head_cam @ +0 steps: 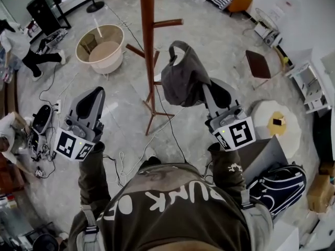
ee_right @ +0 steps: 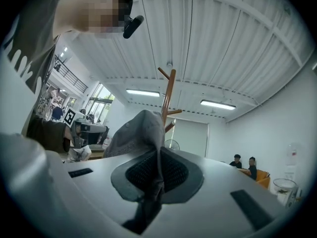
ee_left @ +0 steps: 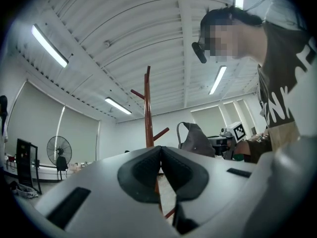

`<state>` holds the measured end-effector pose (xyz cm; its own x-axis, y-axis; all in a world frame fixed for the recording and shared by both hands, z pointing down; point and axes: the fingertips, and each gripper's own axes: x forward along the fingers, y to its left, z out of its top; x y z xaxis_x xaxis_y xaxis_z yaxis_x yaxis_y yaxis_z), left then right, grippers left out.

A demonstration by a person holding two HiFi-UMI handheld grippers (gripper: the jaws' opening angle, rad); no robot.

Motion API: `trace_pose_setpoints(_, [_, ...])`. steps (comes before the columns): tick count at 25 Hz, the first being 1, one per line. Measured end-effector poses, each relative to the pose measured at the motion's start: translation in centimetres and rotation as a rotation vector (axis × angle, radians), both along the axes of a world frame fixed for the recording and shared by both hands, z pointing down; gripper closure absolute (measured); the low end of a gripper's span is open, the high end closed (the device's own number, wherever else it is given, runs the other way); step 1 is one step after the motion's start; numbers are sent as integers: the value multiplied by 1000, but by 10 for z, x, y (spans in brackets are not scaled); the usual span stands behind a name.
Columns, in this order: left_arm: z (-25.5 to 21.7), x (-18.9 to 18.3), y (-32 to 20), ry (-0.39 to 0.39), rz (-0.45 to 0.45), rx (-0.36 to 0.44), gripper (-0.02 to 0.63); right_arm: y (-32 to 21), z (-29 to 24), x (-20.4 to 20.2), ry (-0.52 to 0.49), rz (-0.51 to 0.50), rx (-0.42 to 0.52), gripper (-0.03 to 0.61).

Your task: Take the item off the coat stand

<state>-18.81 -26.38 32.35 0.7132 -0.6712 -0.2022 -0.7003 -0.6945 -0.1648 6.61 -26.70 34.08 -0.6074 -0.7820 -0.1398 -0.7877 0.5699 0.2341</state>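
Fingers of right gripper (ee_right: 159,165) closed on fold of grey cap (head_cam: 184,77); cloth pinched between pads, crown bulging above them. Left gripper (ee_left: 160,157) fingers closed, pads meeting, nothing between. Cap held just right of coat stand (head_cam: 148,41) pole, beside pegs, well off floor; contact with peg unclear. Open floor around stand base and toward person. Round tub (head_cam: 100,48) far left, dark stool (head_cam: 258,63) far right, cables (head_cam: 120,163) trailing near left.
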Motion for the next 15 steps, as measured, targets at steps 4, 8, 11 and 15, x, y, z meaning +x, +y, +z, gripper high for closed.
trace_pose_setpoints(4, [3,26,25,-16,-55,-1,609,10,9,22,-18,-49,4,557])
trace_pose_setpoints(8, [5,58,65,-36,-130,-5,609,27,19,46,-23,-125,-6,557])
trace_pose_setpoints(11, [7,82,96,-54,-181,-16,609,43,23,61,-19,-185,-9,557])
trace_pose_setpoints(15, [7,102,130,-70,-224,-31,609,61,25,73,-29,-235,-16,557])
